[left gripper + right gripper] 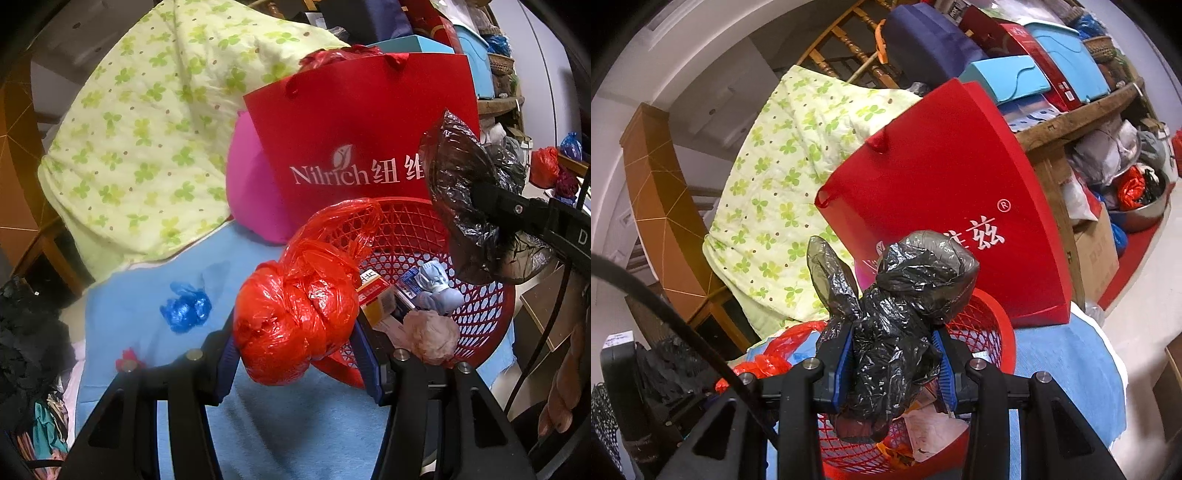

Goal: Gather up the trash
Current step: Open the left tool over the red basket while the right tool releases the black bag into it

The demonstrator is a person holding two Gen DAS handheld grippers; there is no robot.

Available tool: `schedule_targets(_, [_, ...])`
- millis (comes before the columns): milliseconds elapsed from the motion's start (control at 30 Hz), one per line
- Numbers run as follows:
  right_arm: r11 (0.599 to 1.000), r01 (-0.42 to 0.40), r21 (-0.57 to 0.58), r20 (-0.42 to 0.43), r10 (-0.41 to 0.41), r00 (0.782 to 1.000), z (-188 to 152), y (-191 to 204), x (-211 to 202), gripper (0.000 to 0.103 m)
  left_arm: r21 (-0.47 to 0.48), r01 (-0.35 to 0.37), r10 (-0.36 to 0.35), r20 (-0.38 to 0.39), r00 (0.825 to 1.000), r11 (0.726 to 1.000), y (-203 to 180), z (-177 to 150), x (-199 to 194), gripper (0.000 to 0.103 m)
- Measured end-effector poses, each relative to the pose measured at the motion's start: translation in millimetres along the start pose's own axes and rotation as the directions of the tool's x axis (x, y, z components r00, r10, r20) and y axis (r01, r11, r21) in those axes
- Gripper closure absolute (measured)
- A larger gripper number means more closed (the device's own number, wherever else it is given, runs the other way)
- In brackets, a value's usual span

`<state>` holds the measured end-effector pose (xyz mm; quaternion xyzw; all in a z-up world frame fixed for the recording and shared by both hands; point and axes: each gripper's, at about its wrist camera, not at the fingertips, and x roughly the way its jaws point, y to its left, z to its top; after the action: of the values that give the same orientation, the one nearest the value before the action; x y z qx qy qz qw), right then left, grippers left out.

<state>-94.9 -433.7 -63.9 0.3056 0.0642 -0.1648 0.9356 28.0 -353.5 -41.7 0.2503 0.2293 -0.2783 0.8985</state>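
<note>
The left hand-held gripper is clamped on a crumpled red plastic bag, and the right hand-held gripper is clamped on a crumpled black plastic bag. Both bags are trash for the red basket, which stands on the blue worktop in front of a red paper bag.

The relation that matters is where each bag hangs against the basket mouth. In the right wrist view the black bag hangs over the open basket, with its long axis pointing roughly forward and up from the fingers. So the right side seems ready to let go. The red bag sits at the near left rim of the basket, partly over the edge, and the opening lies ahead and to the right of it. I judge that the left side needs a small move that way before release.

One blue plastic scrap lies on the worktop, to the left of the left hand-held gripper, apart from the basket. The left hand is the nearer one to it.
</note>
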Motion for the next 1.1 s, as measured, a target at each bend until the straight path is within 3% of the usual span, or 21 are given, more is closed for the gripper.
schedule_targets(167, [1.000,-0.006,0.008,-0.007,0.006,1.000,0,-1,1,0.061,-0.007,0.014,-0.014,-0.002,1.000,1.000,0,4,4,0.045])
schedule_targets(400, [1.000,-0.003,0.024,-0.028,0.004,1.000,1,-4,6,0.059,-0.061,0.136,-0.137,-0.006,0.991,0.989,7,11,14,0.043])
schedule_targets(500, [0.999,-0.004,0.038,-0.036,0.006,0.999,2,-6,8,0.047,-0.093,0.189,-0.191,-0.015,0.982,0.978,8,8,21,0.041])
schedule_targets(667, [0.999,-0.007,0.042,-0.025,0.008,1.000,2,-6,7,0.043,-0.137,0.190,-0.198,-0.044,0.979,0.972,15,0,30,0.040])
schedule_targets(867, [1.000,-0.004,0.024,-0.024,0.004,1.000,1,0,10,0.043,-0.155,0.227,-0.231,-0.006,0.973,0.961,22,2,21,0.033])
schedule_targets(1000, [0.999,-0.005,0.054,0.106,0.000,0.994,6,0,-9,0.043,-0.142,0.254,-0.249,0.048,0.967,0.957,22,4,10,0.025])
schedule_targets(1100, [0.997,0.000,0.072,0.143,-0.010,0.990,7,-3,-14,0.043,-0.145,0.252,-0.244,0.068,0.967,0.957,27,1,6,0.024])
